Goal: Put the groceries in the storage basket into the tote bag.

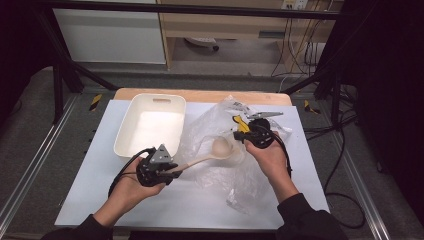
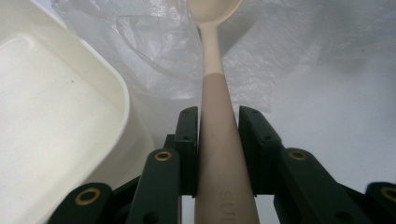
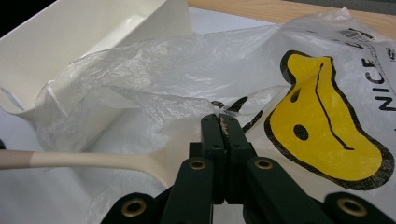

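Beige and cream, a long-handled spoon (image 1: 207,156) lies almost level above the table (image 1: 90,190), its handle clamped between the fingers (image 2: 189,140) of my left gripper (image 1: 172,172). In the left gripper view the handle runs straight up between both black fingers, which press its sides, and the bowl points away over the plastic. In the high view the spoon's bowl sits at the mouth of a crumpled clear plastic bag (image 1: 220,165), just beside my right gripper (image 1: 239,135). My right gripper's fingers (image 3: 212,135) are clenched together on a fold of that bag, pinching the thin film; the right gripper view shows a yellow printed figure (image 3: 327,130) on the plastic to one side. A white rectangular tray (image 1: 126,135) stands on the table's far left part, touching the bag's edge. White sheeting covers the tabletop.
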### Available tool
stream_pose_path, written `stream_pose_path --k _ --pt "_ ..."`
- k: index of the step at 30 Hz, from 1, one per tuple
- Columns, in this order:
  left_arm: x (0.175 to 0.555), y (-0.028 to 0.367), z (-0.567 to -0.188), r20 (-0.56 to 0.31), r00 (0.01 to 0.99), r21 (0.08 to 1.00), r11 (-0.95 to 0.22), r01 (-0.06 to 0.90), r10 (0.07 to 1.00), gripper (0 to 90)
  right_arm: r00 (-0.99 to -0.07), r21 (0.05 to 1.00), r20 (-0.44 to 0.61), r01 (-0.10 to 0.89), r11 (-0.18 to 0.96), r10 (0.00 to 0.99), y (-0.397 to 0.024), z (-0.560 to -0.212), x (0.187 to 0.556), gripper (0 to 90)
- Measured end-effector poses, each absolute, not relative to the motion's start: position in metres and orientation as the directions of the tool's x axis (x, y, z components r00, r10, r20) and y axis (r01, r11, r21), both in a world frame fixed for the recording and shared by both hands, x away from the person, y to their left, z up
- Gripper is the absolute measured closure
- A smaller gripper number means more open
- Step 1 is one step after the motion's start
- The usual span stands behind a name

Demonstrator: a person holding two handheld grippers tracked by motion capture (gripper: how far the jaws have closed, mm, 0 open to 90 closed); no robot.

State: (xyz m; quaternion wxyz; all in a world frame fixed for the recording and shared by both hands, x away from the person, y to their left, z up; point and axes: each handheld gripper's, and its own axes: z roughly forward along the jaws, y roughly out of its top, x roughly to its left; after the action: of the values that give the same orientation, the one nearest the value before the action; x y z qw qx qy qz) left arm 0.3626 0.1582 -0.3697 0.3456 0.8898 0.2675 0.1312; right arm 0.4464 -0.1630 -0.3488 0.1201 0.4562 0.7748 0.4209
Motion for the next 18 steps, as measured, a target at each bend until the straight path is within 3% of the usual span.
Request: stream_pose_path --k 18 --pt "0.372 0.128 -0.370 0.049 0.837 0.694 -0.621 0.364 0.545 69.2 -0.557 0.758 0.203 0.610 0.231 0.805 -0.157 -0.355 0.446 90.0"
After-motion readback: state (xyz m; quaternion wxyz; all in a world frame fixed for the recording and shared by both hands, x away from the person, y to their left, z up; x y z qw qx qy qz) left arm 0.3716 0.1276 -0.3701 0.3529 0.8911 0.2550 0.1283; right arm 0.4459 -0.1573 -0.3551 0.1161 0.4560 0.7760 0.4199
